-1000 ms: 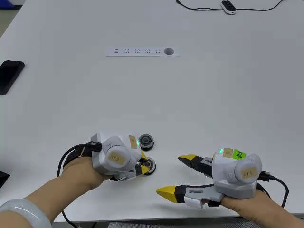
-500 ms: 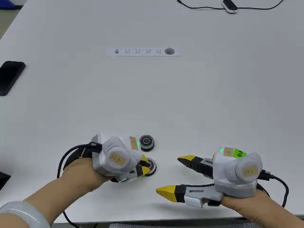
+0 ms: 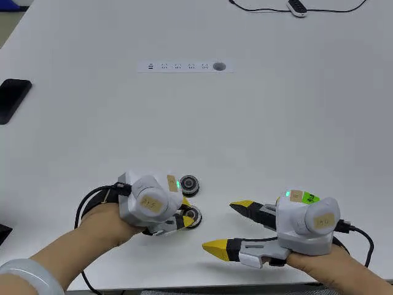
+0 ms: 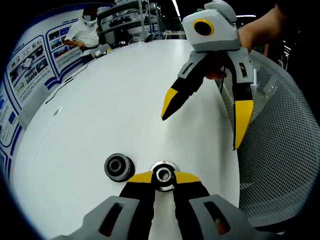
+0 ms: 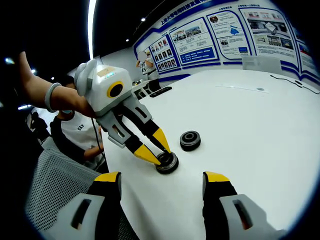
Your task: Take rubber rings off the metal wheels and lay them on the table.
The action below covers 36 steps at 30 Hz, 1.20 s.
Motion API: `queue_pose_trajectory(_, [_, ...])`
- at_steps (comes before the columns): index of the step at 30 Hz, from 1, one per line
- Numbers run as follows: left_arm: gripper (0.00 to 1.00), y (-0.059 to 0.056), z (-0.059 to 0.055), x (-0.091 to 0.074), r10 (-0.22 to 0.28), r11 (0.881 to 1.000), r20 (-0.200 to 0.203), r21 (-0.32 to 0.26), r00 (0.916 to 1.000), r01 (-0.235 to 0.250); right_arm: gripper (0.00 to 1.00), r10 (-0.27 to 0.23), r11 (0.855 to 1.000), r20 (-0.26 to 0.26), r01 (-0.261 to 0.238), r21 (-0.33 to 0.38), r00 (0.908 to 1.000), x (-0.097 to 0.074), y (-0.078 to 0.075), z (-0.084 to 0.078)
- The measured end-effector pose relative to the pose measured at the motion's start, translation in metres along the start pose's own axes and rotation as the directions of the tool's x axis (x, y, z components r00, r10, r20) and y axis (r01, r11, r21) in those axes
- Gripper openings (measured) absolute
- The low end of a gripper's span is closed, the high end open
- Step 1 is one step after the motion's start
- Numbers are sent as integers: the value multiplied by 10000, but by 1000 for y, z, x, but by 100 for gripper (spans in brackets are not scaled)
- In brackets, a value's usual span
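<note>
Narrow left gripper (image 5: 162, 154) fingers clamp near wheel (image 4: 163, 175); right gripper (image 3: 222, 226) fingers wide, apart from it.

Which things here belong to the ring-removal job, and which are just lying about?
Job in hand:
near wheel, clamped in the left claw
far wheel, standing free on the table
right claw, open

Lying about:
power strip
black phone
remote
</note>
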<state>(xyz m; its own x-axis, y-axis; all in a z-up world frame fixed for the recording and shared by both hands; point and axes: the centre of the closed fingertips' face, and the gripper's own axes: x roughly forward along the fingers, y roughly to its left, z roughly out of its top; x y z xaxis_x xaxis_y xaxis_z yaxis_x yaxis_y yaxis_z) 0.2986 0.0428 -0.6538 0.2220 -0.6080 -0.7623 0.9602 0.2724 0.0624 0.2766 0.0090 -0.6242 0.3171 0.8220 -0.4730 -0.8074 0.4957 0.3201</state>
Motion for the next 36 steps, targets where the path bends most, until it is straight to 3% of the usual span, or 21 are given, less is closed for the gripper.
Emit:
queue_pose_trajectory(21, [13,0,-2,0,-120,9998,-120,-154,9999,118,64,359,9963,236,-376,767,9991,6,5,2])
queue_pose_trajectory(31, [13,0,-2,0,-168,9998,-95,-134,9998,166,59,427,9775,553,-532,2043,9976,10,-1,4])
queue_pose_trajectory(36, [13,0,-2,0,-185,9997,-65,-138,9998,184,55,545,9588,596,-689,2755,9967,14,0,4])
